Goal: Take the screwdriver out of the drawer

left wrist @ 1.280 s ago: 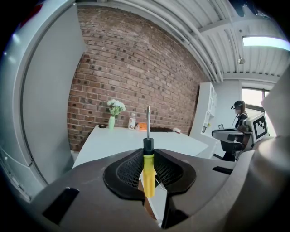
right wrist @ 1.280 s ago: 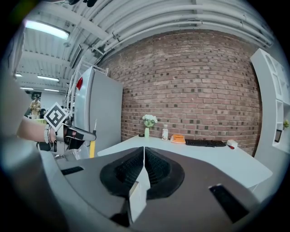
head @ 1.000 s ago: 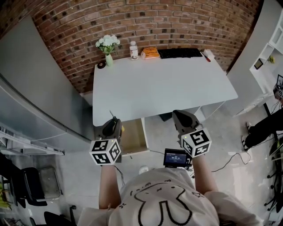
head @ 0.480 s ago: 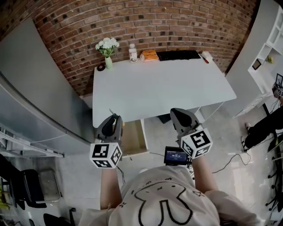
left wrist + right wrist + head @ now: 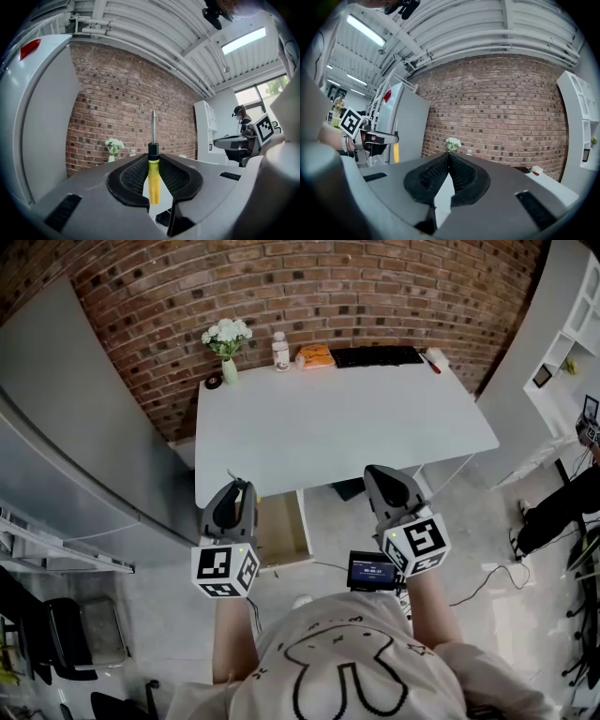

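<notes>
My left gripper is shut on a screwdriver with a yellow handle. The handle is pinched between the pads and the thin metal shaft stands straight up. The gripper hovers at the table's front edge, just left of the open wooden drawer under the white table. My right gripper is shut with nothing in it, and sits to the right of the drawer at about the same height. In the right gripper view its pads meet, and the left gripper with the yellow handle shows far left.
At the table's back edge stand a vase of white flowers, a small bottle, an orange object and a black keyboard. A grey cabinet flanks the left and white shelves the right. A small screen hangs at the person's waist.
Both grippers have risen a little toward the table edge. The left one turned slightly and still holds the screwdriver, while the right one stays shut.
</notes>
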The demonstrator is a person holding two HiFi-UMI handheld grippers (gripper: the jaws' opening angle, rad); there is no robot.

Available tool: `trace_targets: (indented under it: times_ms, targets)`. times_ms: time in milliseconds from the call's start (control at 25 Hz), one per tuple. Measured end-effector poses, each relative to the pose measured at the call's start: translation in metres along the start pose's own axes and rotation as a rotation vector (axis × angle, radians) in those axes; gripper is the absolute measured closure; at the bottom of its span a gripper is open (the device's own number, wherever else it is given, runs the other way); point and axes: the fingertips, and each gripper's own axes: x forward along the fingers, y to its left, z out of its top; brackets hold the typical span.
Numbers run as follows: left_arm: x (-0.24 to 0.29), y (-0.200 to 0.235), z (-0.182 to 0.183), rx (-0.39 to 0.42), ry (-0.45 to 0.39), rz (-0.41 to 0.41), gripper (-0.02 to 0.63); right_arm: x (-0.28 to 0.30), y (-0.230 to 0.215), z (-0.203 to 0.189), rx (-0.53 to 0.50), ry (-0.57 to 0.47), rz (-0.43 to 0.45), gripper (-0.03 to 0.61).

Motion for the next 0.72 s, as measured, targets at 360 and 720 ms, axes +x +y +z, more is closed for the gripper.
trace_targets:
  times_ms: [360, 720]
  targets:
    - [-0.002, -0.006, 0.002, -0.012, 0.003, -0.011, 0.534, -0.008, 0.006, 0.003, -0.003, -0.012, 0.013, 0.56]
    - [-0.003, -0.013, 0.001, -0.01, 0.006, -0.017, 0.534, -0.016, 0.009, 0.003, -0.017, -0.009, 0.032, 0.56]
